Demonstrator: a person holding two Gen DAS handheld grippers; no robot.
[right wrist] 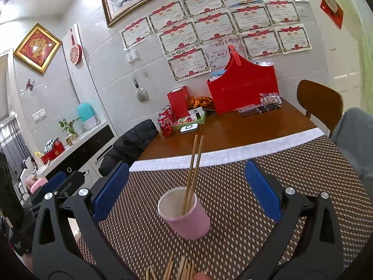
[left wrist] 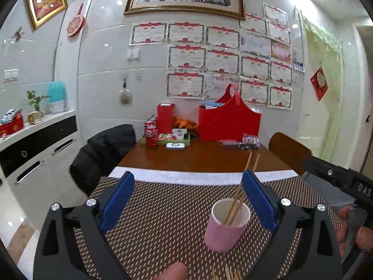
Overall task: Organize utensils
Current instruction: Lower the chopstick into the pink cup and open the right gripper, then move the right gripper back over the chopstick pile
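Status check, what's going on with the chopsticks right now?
Both tongs open, left, right. Two chopsticks standing in pink cup; more loose chopsticks on mat. Nothing blocking.

Cup and chopsticks on the mat before my claws

A cup (right wrist: 185,212) stood on the placemat (right wrist: 256,198) with two chopsticks (right wrist: 193,168) in it, leaning toward 12 o'clock. More loose chopsticks (right wrist: 179,269) lay at 6 o'clock. Behind the mat, at 11, cans (right wrist: 165,124) sat on the table (right wrist: 256,126); at 1, a box (right wrist: 244,91) stood against the wall.
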